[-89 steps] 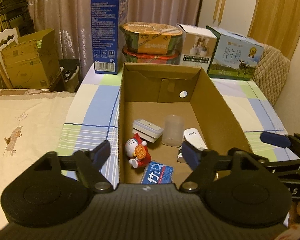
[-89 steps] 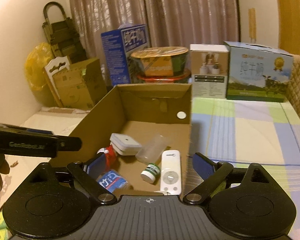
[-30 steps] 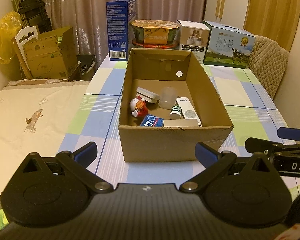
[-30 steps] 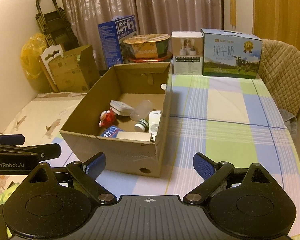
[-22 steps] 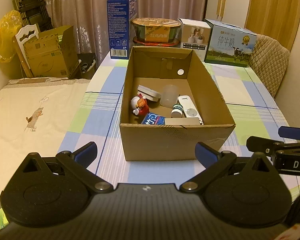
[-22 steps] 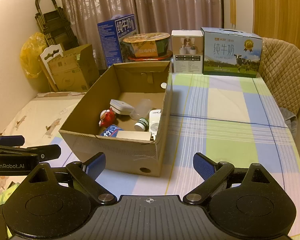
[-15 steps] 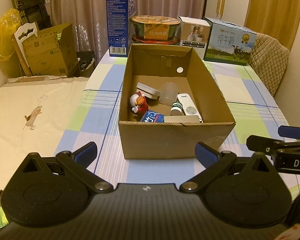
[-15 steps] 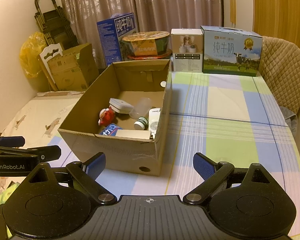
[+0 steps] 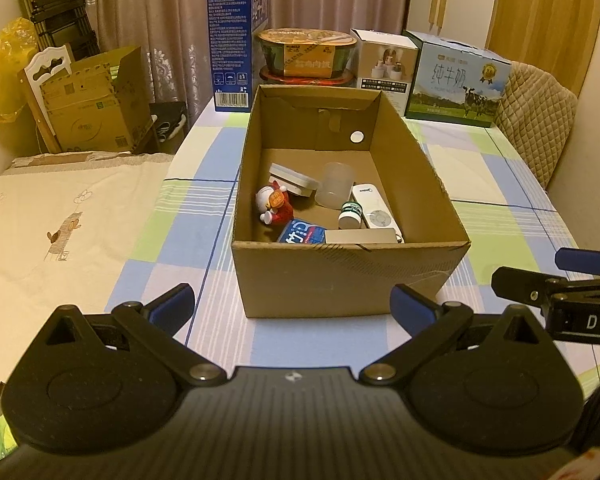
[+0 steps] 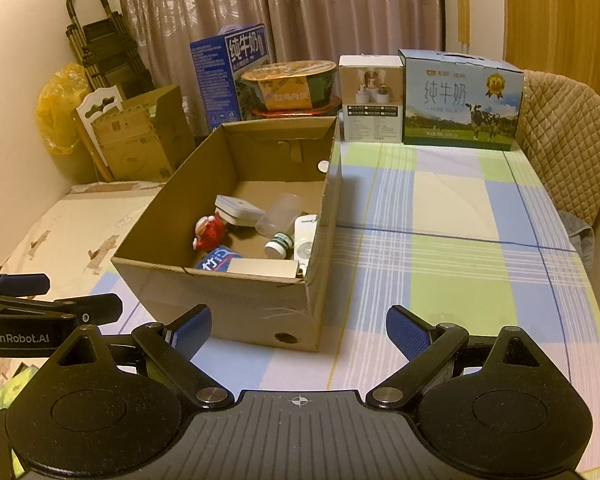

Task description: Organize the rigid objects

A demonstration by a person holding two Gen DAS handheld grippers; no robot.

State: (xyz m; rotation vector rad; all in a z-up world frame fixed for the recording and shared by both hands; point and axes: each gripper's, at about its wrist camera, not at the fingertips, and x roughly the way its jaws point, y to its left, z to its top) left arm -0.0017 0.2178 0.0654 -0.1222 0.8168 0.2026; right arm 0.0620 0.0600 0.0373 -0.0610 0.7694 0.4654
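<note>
An open cardboard box point(image 9: 340, 280) point(image 10: 236, 300) stands on the checked tablecloth. Inside lie a red-and-white figurine point(image 9: 274, 205) point(image 10: 209, 232), a white flat case point(image 9: 292, 174), a clear plastic cup point(image 9: 334, 184) point(image 10: 280, 214), a white remote point(image 9: 374, 210), a small green-labelled bottle point(image 9: 350, 216) point(image 10: 278, 245), a blue packet point(image 9: 302, 233) and a beige flat box point(image 9: 360, 236). My left gripper point(image 9: 292, 304) is open and empty in front of the box. My right gripper point(image 10: 298, 330) is open and empty at the box's near right corner.
Along the table's far edge stand a tall blue carton point(image 9: 236, 44), stacked noodle bowls point(image 9: 308, 54), a white box point(image 9: 384, 60) and a milk carton case point(image 9: 456, 80). A padded chair point(image 10: 568, 140) is at the right. A cream-covered surface point(image 9: 60, 220) lies left.
Both grippers have pulled back from over the box to in front of it, so the whole box now shows. In the last second they hardly move. Both stay open.
</note>
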